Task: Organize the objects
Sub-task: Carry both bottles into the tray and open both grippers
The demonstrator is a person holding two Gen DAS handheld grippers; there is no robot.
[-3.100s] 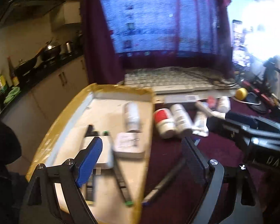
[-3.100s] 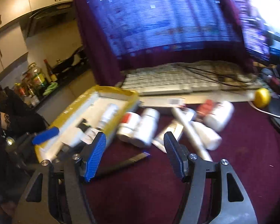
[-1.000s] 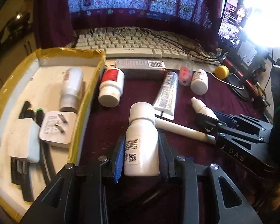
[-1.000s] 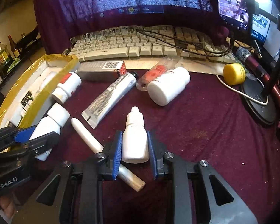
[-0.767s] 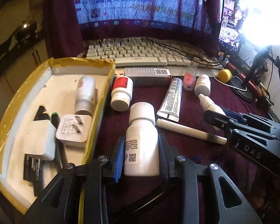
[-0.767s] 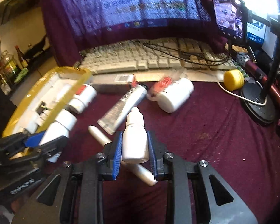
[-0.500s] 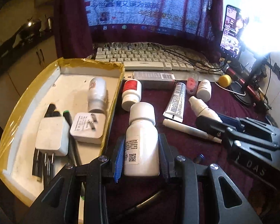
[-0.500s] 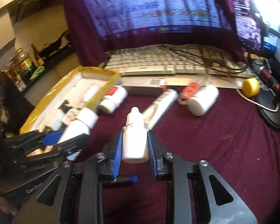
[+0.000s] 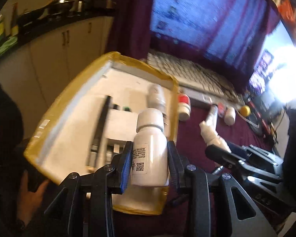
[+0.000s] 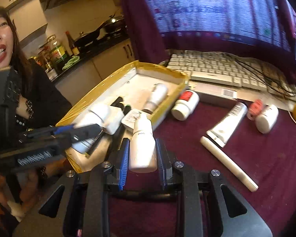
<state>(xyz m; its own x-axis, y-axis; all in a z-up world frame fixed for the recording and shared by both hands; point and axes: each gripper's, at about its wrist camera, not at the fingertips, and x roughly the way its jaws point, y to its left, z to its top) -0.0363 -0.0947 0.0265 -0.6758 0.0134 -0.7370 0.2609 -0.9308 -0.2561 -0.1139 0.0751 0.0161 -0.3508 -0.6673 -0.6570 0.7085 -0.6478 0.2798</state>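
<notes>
left wrist view: the left claw [image 9: 149, 163] pinches a white pill bottle [image 9: 149, 150] with a printed label and round cap, held above the near edge of the yellow-taped tray [image 9: 73, 90]. tray contents are smeared by blur; one white bottle [image 9: 156, 96] lies at its far side. the right claw [image 9: 217, 148] carries a dropper bottle [image 9: 211, 136], its body partly hidden.

right wrist view: the right claw [image 10: 142, 154] clamps the white dropper bottle [image 10: 142, 146], nozzle forward, just beside the tray [image 10: 167, 73]. on the maroon tabletop [image 10: 266, 158] lie two white bottles, one tube [image 10: 227, 124] and one white stick [image 10: 227, 162].
</notes>
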